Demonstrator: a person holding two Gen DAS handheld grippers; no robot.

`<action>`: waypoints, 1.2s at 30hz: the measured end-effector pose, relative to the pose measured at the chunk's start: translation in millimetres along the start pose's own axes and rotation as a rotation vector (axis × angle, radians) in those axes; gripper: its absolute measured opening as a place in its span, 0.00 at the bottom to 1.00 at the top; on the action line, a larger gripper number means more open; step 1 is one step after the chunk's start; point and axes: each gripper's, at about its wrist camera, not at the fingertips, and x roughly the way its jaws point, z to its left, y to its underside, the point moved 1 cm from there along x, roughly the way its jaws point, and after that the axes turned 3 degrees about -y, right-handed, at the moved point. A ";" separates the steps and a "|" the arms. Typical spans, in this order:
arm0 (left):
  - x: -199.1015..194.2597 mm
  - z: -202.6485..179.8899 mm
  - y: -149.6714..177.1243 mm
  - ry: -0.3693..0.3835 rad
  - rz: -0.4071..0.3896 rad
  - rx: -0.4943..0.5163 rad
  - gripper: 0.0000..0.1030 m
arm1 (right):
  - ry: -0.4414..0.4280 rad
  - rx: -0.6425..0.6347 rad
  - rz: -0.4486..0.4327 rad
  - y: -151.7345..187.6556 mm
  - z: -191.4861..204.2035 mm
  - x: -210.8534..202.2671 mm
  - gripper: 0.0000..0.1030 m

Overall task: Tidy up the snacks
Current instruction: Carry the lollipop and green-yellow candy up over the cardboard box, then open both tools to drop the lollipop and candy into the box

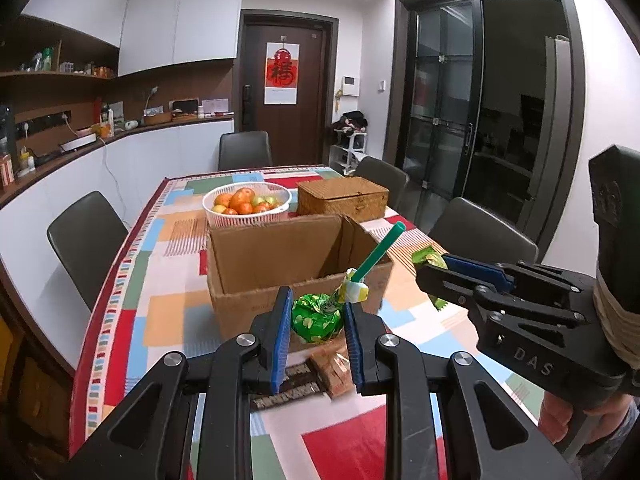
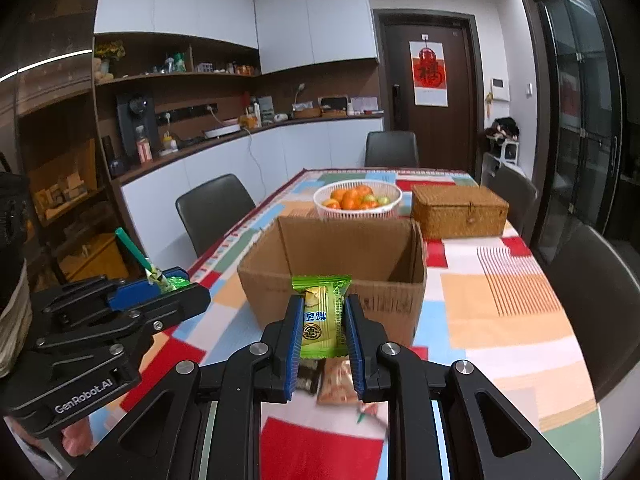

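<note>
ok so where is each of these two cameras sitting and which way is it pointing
Left wrist: sits on the left hand-held gripper, looking along its fingers at the lollipop it clamps and the cardboard box; the right hand-held gripper shows at right.
Right wrist: sits on the right hand-held gripper, which clamps a green snack packet; the left hand-held gripper shows at left.
Both share the box, fruit basket, wicker box and door.

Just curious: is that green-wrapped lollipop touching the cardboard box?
Apart. The right wrist view shows the lollipop held by the left gripper, well left of the cardboard box.
</note>
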 end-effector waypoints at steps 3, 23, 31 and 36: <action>5.4 5.8 -9.1 -0.011 -0.003 -0.001 0.25 | 0.002 -0.009 -0.004 -8.3 -0.6 5.7 0.21; 78.6 33.8 -39.2 -0.047 0.071 0.006 0.25 | -0.028 -0.021 0.056 -47.4 -15.0 79.0 0.21; 115.4 44.2 -43.9 -0.035 0.095 -0.004 0.25 | -0.024 -0.016 0.075 -54.8 -25.5 111.5 0.21; 139.5 46.7 -49.3 -0.057 0.132 -0.004 0.29 | -0.022 -0.012 0.088 -59.3 -32.9 128.9 0.23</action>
